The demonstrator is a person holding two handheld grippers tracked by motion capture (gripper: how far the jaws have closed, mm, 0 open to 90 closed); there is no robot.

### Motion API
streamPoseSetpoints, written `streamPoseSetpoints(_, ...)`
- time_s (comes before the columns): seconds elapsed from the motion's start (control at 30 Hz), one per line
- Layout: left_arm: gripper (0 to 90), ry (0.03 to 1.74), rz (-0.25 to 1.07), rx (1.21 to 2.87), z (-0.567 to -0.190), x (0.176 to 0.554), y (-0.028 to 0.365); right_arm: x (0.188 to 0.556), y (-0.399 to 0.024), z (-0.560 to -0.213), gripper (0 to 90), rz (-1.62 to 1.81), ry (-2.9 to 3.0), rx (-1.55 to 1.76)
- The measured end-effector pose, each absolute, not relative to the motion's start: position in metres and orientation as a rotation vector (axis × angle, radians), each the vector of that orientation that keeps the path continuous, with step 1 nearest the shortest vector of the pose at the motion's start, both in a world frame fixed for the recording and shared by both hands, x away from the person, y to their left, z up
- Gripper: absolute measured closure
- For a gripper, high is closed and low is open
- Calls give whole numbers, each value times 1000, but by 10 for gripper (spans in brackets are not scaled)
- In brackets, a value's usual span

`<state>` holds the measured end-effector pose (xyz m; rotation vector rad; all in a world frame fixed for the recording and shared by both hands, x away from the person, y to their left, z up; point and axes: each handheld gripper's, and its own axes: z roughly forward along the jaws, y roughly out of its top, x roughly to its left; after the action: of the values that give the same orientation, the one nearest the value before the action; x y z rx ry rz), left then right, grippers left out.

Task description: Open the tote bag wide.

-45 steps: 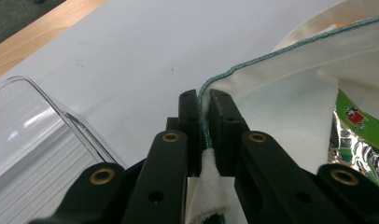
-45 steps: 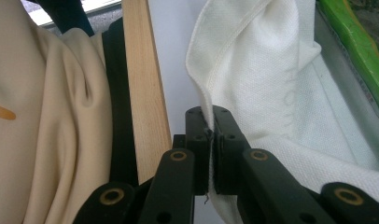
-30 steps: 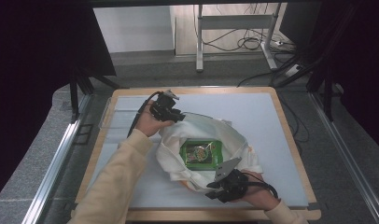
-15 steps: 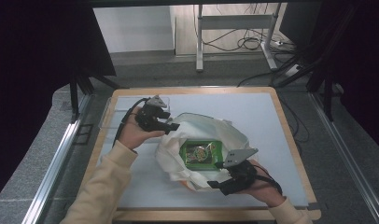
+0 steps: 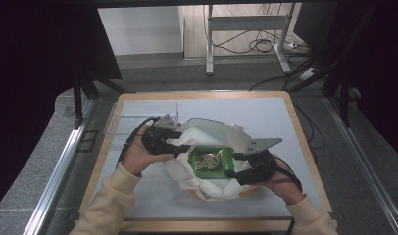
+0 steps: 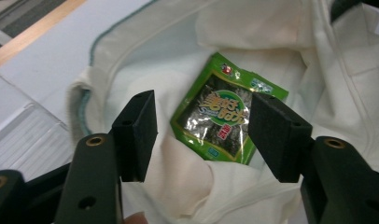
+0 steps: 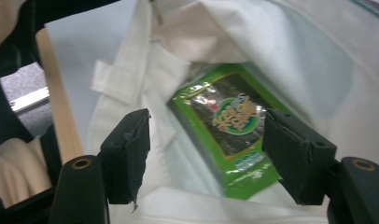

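A white cloth bag (image 5: 207, 129) lies open in the middle of the table, with a green snack packet (image 5: 211, 161) flat inside it. My left gripper (image 5: 183, 143) is at the bag's left rim and points right, toward the packet (image 6: 222, 126). Its jaws (image 6: 204, 116) opened wide, have just been closing a little, and hold nothing. My right gripper (image 5: 231, 165) sits at the bag's right front and points left. Its jaws (image 7: 206, 126) also opened and eased in slightly, open above the packet (image 7: 229, 121), clear of the cloth (image 7: 271, 42).
A clear plastic tray (image 5: 138, 115) stands at the table's back left, close behind my left hand. The wooden table edge (image 5: 305, 147) runs along the right. Desk legs and cables (image 5: 256, 44) lie on the floor beyond the table.
Both grippers have let go of the bag's rim and spread their jaws. The left one came back and left from the far rim, the right one rose and shifted right. The bag mouth has slackened.
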<state>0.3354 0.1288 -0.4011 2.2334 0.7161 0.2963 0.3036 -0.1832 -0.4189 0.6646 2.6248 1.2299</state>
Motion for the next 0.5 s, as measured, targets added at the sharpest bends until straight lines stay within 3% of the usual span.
streamPoseSetpoints(0.17, 471, 714, 276, 2233, -410, 334, 120, 312, -184, -417, 339, 1209, 2627, 685)
streamPoseSetpoints(0.37, 708, 706, 284, 2283, -418, 333, 109, 323, -183, -411, 408, 1188, 2603, 717)
streamPoseSetpoints(0.4, 744, 697, 276, 2293, -419, 333, 108, 325, -180, -408, 468, 1185, 2596, 688)
streamPoseSetpoints(0.5, 791, 688, 243, 2307, -423, 330, 107, 327, -176, -405, 530, 1174, 2596, 670)
